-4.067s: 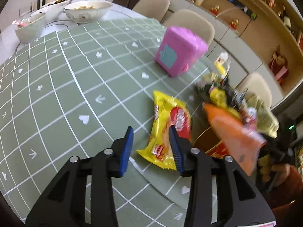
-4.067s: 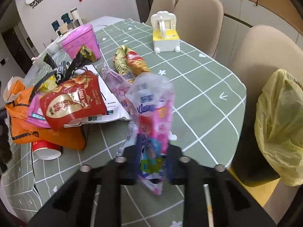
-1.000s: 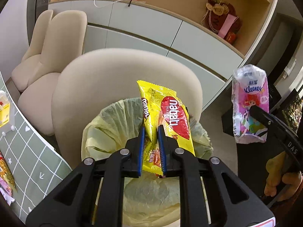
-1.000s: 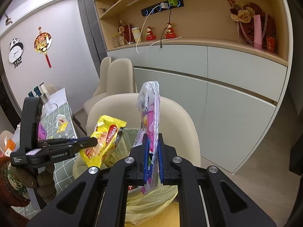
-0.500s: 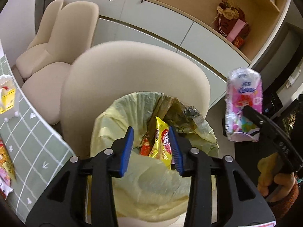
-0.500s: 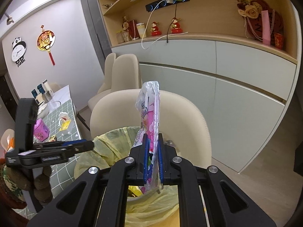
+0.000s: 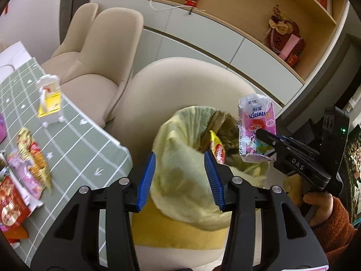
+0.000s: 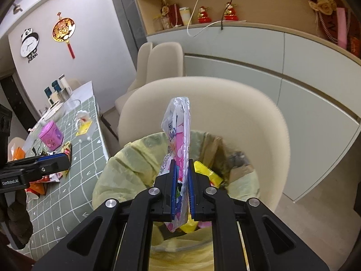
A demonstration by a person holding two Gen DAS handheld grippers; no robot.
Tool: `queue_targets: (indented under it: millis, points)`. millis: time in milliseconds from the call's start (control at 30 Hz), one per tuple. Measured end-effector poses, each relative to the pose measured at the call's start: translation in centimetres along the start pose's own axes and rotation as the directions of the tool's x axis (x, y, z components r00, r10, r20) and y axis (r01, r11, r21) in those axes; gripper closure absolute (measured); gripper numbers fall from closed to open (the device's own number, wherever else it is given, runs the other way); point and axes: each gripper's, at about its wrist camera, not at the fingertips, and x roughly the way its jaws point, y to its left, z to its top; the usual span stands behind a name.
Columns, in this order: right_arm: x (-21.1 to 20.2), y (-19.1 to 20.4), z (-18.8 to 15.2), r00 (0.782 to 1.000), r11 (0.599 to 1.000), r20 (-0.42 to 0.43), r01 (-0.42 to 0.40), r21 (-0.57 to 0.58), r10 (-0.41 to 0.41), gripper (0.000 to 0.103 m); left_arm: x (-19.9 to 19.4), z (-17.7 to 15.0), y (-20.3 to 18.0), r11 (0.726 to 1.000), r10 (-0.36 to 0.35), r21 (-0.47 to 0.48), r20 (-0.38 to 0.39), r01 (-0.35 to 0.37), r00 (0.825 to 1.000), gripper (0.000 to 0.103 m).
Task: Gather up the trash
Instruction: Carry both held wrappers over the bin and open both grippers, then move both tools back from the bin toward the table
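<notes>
The left claw (image 7: 180, 176) is released, with nothing caught between its blue pads; its jaws have just been opening, and the yellow snack wrapper (image 7: 217, 148) is seen lying inside the yellow trash bag (image 7: 180, 158), just past the right-hand pad. That bag is draped over a bin set on the seat of a cream chair (image 7: 180, 83) pulled up beside the tabletop (image 7: 74, 149).

The right claw (image 8: 182, 187) is clenched on a pink tissue packet (image 8: 178, 140) (Kleenex branding can be read on it from the left wrist view (image 7: 257, 127)). The packet is held upright, edge-on to the right camera, directly above the open mouth of the bag (image 8: 126, 164). It isn't touching the bag rim as far as can be told.

More trash is left on the green checked tabletop: a heap of snack wrappers (image 7: 27, 171) near the edge and a red wrapper (image 7: 10, 207) at the lower left. A small white-and-yellow toy-like holder (image 7: 48, 100) is standing further back, and a pink box (image 8: 50, 135) is spotted beyond it in the right wrist view.
</notes>
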Motion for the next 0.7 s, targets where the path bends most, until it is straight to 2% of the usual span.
queue_targets:
  millis: [100, 167, 200, 533, 700]
  points:
    - [0.5, 0.6, -0.2, 0.999, 0.999, -0.012, 0.033, -0.011, -0.033, 0.086, -0.7, -0.5, 1.1, 1.0, 0.01, -0.025, -0.002, -0.01, 1.0, 0.06]
    - [0.4, 1.0, -0.4, 0.999, 0.999, -0.007, 0.035, -0.008, -0.035, 0.062, -1.1, -0.8, 1.5, 0.999, 0.013, -0.034, -0.002, -0.013, 1.0, 0.06]
    - [0.2, 1.1, -0.5, 1.0, 1.0, 0.003, 0.027, 0.0, -0.027, 0.06, -1.2, -1.0, 1.7, 0.999, 0.013, -0.035, -0.002, -0.013, 1.0, 0.06]
    - [-3.7, 4.0, -1.7, 0.995, 0.998, 0.072, 0.061, 0.032, -0.063, 0.059, -4.3, -3.0, 3.9, 0.999, -0.015, -0.049, 0.005, 0.016, 1.0, 0.059]
    - [-6.0, 7.4, -3.1, 0.992, 0.997, 0.106, 0.062, 0.036, -0.065, 0.052, -8.1, -4.4, 6.3, 0.999, 0.014, -0.033, 0.043, -0.013, 0.999, 0.059]
